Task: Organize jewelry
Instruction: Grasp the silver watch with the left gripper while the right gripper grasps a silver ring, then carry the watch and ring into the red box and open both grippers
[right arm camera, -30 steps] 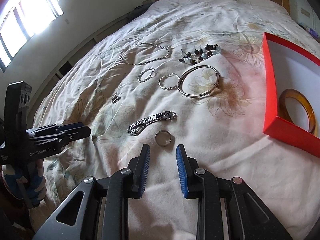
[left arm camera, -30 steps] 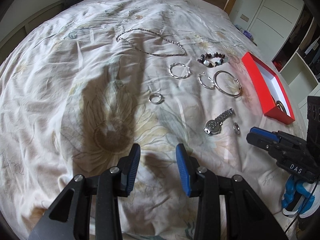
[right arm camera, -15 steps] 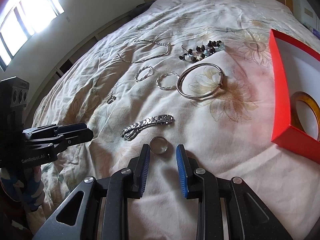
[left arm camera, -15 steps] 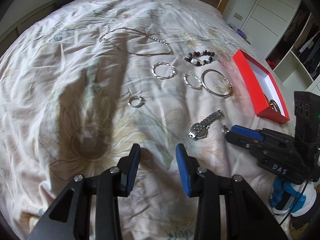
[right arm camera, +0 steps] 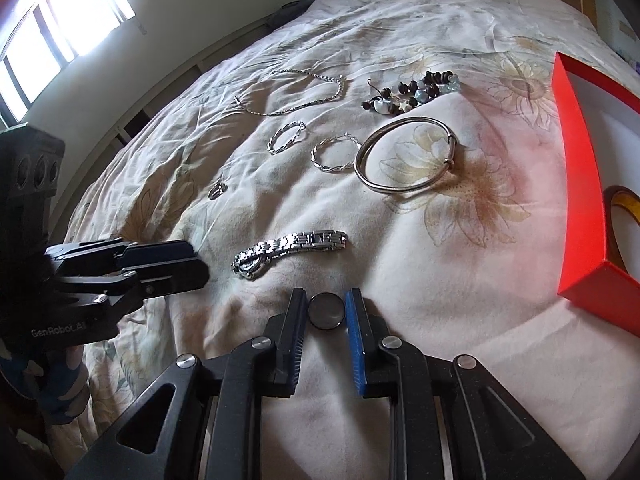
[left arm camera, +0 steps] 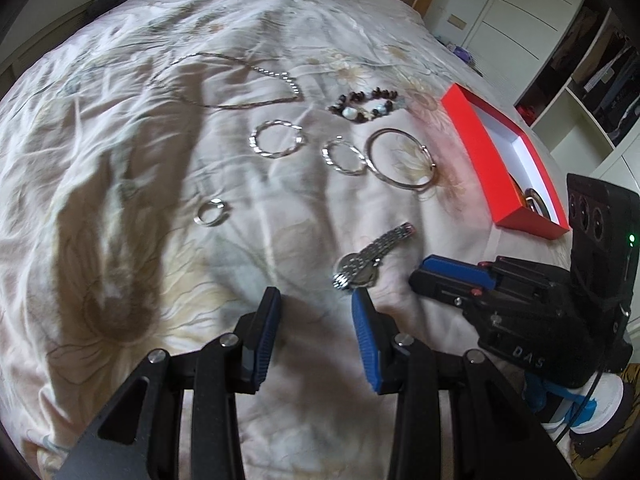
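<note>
A plain silver ring [right arm camera: 327, 311] lies on the flowered bedspread between the blue pads of my right gripper [right arm camera: 326, 308]. Its jaws are closing around the ring, and a thin gap still shows on each side. Just beyond lies a silver watch [right arm camera: 288, 248]. My left gripper [left arm camera: 314, 300] hovers open and empty over the bedspread, its right fingertip close to the watch [left arm camera: 370, 258]. In the left wrist view the right gripper [left arm camera: 420, 276] points in from the right. A red box [right arm camera: 580, 184] at the right holds an amber bangle [right arm camera: 624, 196].
Farther up the bed lie a silver bangle [right arm camera: 400, 191], two twisted hoops, a small ring [left arm camera: 210, 213], a beaded bracelet [right arm camera: 408, 92] and a chain necklace [right arm camera: 320, 100]. A wardrobe and shelves stand right of the bed, a window to its left.
My left gripper has shifted right, toward the watch and the right gripper. My right gripper has crept forward, so the ring now sits between its fingers, and its jaws have narrowed.
</note>
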Tool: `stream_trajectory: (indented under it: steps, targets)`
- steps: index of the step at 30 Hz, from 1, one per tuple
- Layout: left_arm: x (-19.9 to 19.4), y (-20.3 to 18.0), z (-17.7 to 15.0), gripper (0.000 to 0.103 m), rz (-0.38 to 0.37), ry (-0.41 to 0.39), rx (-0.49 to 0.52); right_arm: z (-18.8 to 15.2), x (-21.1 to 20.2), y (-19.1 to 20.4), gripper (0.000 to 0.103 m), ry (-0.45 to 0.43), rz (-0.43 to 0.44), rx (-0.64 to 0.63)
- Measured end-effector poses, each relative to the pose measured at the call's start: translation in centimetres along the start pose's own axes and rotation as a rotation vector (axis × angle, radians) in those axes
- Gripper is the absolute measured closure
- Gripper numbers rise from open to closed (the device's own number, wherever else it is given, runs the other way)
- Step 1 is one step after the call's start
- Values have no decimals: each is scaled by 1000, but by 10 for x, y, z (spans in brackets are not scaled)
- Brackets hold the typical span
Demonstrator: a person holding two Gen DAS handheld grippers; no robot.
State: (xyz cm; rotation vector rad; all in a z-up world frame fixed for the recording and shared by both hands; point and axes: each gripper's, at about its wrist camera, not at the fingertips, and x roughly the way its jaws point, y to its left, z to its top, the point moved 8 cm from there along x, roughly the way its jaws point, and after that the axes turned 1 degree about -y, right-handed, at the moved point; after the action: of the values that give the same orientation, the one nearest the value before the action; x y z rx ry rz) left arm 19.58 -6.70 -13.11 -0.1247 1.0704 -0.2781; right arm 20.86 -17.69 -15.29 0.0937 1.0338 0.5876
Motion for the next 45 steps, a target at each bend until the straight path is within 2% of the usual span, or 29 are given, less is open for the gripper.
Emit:
stream_trajectory:
  steps: [11,16,17,21,31,39,45]
  targets:
    - [25,-18,11,68,-9,15,49,-2,-25,-10,83,-50,26,37]
    - [37,-20,12,69,-14,25,38,-5,-34,-13,83,-60,26,49]
    - [37,-20,12,76,-16,21,34,-6,-35,-13,83,-63,26,52]
    - [33,-22,11,79,-16,15,39,-7,-47,-13,83,-80,27,61]
    - [2,-54,24,80,-59,-41,65,1,-102,-26,83,-165,-4,71]
    - [-14,-115,64,80,-187,-88,102,20,-160,-84,83,-249,-113,90]
    - [1,-175,104,80,-255,-104,172,47,-172,-147,83,-253,-205,98]
